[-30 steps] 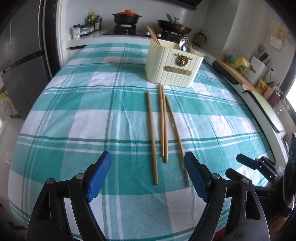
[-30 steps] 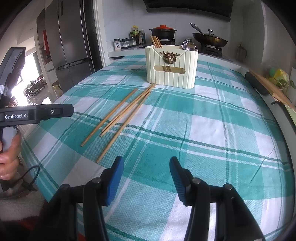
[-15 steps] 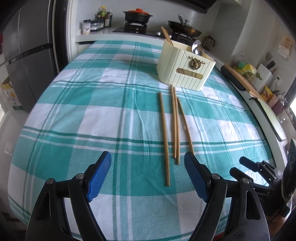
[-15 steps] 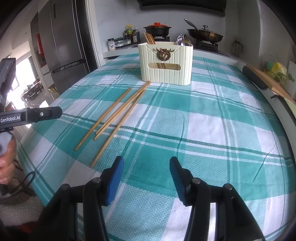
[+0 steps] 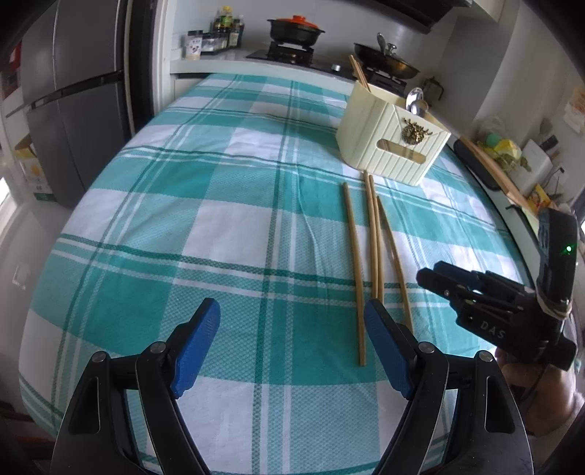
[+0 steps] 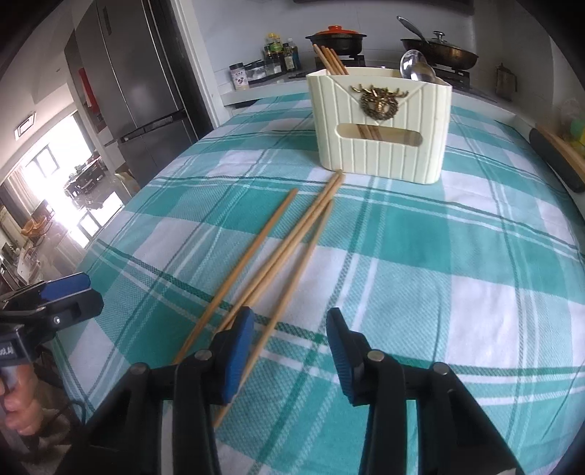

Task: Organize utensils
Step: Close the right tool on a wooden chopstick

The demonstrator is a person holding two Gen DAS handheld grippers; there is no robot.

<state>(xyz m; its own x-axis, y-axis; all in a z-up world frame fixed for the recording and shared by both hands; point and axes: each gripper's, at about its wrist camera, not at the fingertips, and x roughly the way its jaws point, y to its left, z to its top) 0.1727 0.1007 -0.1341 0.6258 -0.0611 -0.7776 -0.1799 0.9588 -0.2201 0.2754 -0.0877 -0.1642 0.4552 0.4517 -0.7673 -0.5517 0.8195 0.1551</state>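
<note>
Several wooden chopsticks (image 5: 373, 241) lie loose on the teal checked tablecloth (image 5: 182, 226), pointing toward a cream utensil holder (image 5: 391, 142). The holder (image 6: 380, 124) has chopsticks and a metal spoon (image 6: 416, 67) standing in it. The loose chopsticks (image 6: 289, 248) run diagonally in the right wrist view. My right gripper (image 6: 289, 343) is open, low over their near ends, its left finger beside them. My left gripper (image 5: 292, 343) is open and empty above the cloth, left of the chopsticks. The right gripper also shows in the left wrist view (image 5: 490, 303).
A fridge (image 5: 73, 109) stands left of the table. A stove with a black pot (image 5: 294, 27) and a wok (image 5: 387, 64) is behind the holder. A cutting board (image 5: 490, 164) and bottles sit along the right counter.
My right gripper has moved forward and left to the near ends of the chopsticks. My left gripper has shifted left, so the chopsticks now lie toward its right finger.
</note>
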